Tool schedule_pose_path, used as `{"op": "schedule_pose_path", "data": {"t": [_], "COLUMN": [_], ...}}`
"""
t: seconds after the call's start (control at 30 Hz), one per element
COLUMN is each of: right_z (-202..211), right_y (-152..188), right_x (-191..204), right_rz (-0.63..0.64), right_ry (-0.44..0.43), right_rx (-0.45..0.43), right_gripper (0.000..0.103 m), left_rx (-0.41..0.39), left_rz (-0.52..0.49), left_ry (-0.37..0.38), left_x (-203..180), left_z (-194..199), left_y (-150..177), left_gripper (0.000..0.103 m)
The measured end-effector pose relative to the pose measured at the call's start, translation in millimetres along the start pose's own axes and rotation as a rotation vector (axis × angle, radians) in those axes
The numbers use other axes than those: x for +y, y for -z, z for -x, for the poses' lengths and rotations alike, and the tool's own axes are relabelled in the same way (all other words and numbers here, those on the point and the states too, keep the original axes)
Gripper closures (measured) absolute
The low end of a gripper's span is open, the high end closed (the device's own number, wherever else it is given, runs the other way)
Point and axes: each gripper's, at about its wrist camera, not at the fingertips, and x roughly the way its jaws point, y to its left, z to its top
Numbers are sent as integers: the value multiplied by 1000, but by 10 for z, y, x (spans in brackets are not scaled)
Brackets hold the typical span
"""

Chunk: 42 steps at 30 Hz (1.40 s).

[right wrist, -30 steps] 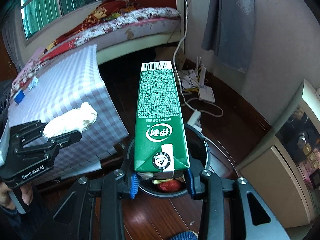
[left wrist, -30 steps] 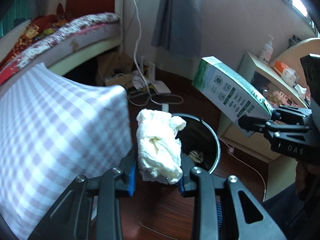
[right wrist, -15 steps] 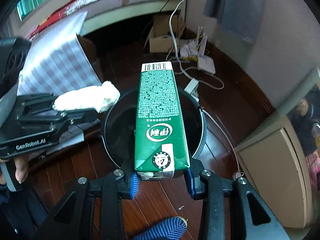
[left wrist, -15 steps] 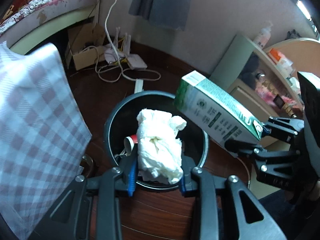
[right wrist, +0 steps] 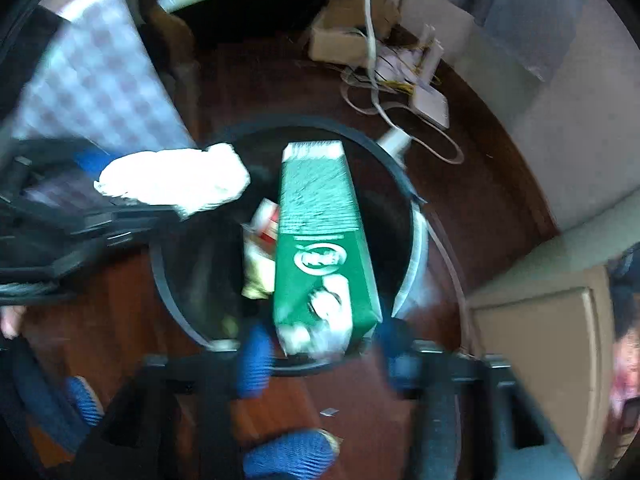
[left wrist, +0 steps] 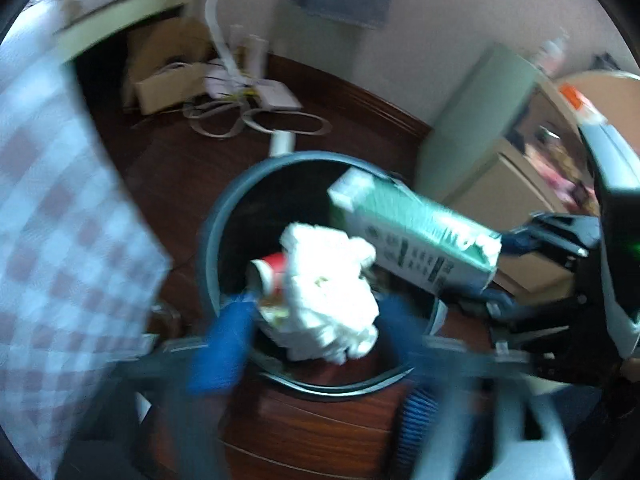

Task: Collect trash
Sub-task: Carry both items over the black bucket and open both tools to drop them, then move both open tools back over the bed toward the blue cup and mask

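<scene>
Both grippers hang over the dark round bin (right wrist: 160,276) on the wooden floor. The left gripper (left wrist: 316,344) is opening its jaws, blue pads clear of the crumpled white tissue (left wrist: 328,300) between them. The right gripper (right wrist: 324,356) is opening too, the green carton (right wrist: 320,240) loose between its pads above the bin's mouth.

Both grippers have black linkage frames and fingers (right wrist: 254,360) with ribbed blue pads.
</scene>
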Motion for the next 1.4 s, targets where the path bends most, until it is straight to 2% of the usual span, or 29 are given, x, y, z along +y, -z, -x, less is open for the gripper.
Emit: {"op": "schedule_pose_path", "data": {"t": [0.03, 0.1, 0.13, 0.23, 0.33, 1.07, 1.4], "right_z": [2, 11, -26, -43, -30, 349, 564], "right_y": [23, 53, 66, 76, 93, 166, 232], "right_x": [-34, -100, -152, -266, -244, 0, 204], "right_rz": [0, -22, -51, -140, -161, -166, -150], "right_ry": [17, 20, 26, 10, 9, -38, -58], "right_rx": [-4, -2, 29, 10, -1, -101, -143], "right_gripper": [9, 4, 1, 1, 1, 1, 1], "left_rx": [-36, -41, -44, -61, -65, -118, -156], "left_rz": [14, 26, 32, 57, 63, 84, 105], "left_ry": [-19, -72, -110, -152, -183, -241, -281], "left_x": [46, 109, 137, 205, 207, 177, 224], "left_z": [60, 99, 111, 140, 154, 548, 868], "left_y": [40, 105, 144, 232, 269, 432, 595], "left_gripper": [1, 1, 1, 1, 1, 1, 1]}}
